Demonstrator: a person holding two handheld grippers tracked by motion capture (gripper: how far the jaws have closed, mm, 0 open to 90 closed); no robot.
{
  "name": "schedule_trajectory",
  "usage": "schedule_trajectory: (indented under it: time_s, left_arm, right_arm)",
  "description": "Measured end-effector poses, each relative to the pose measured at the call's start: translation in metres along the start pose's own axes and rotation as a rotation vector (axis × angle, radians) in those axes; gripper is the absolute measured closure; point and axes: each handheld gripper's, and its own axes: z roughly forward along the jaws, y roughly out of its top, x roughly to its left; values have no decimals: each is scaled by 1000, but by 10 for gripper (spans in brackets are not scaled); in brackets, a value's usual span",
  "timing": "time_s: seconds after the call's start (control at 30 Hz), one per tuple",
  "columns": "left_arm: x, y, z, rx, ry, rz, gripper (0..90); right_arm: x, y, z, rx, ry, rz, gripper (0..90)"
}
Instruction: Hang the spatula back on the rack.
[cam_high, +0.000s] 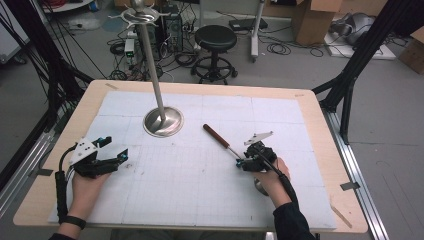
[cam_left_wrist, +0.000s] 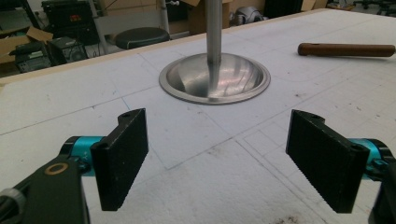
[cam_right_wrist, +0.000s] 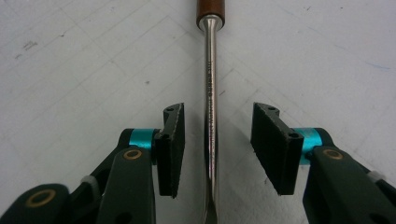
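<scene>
So there's one stand (cam_high: 162, 120), a steel pole on a round base toward the desk's far left, and one ladle (cam_high: 220, 138) with a brown handle lying flat right of the middle. Two grippers: the left gripper (cam_high: 114, 151) sits near the left edge, jaws wide apart with nothing between them. The right gripper (cam_high: 242, 161) straddles the ladle's metal shaft, jaws apart, not touching it. The desk (cam_high: 320, 125) is light wood under a white gridded mat (cam_high: 200, 175), scuffed in spots. Behind it: one black stool (cam_high: 215, 40), cardboard boxes, cables on a grey floor. The ladle's bowl end is hidden under the right hand (cam_high: 270, 175).
</scene>
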Motion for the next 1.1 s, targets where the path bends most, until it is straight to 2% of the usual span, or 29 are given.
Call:
schedule_trajectory:
  time_s: [0.1,0.2,0.33,0.37,0.5,0.63,0.7,0.93,1.1]
  left_arm:
    - [0,0,0,2,-1,4,217]
    - [-1,0,0,1,2,8,216]
    - [-1,0,0,2,0,9,217]
    - [-1,0,0,2,1,12,217]
    - [-1,0,0,4,-1,13,217]
    - [-1,0,0,4,-1,14,217]
    - [-1,0,0,3,-1,14,217]
    - [-1,0,0,5,-2,15,217]
    - [-2,0,0,4,-1,17,217]
  right_arm:
    - [0,4,1,22,7,1,604]
    - [1,12,3,75,1,10,633]
    - [1,17,3,109,0,6,649]
    - [2,19,4,126,1,2,676]
    - [3,21,5,130,2,-7,721]
    - [4,21,5,132,14,-1,820]
    - [5,21,5,134,21,10,839]
    - [5,19,5,116,18,-7,847]
    - [3,15,3,83,37,7,849]
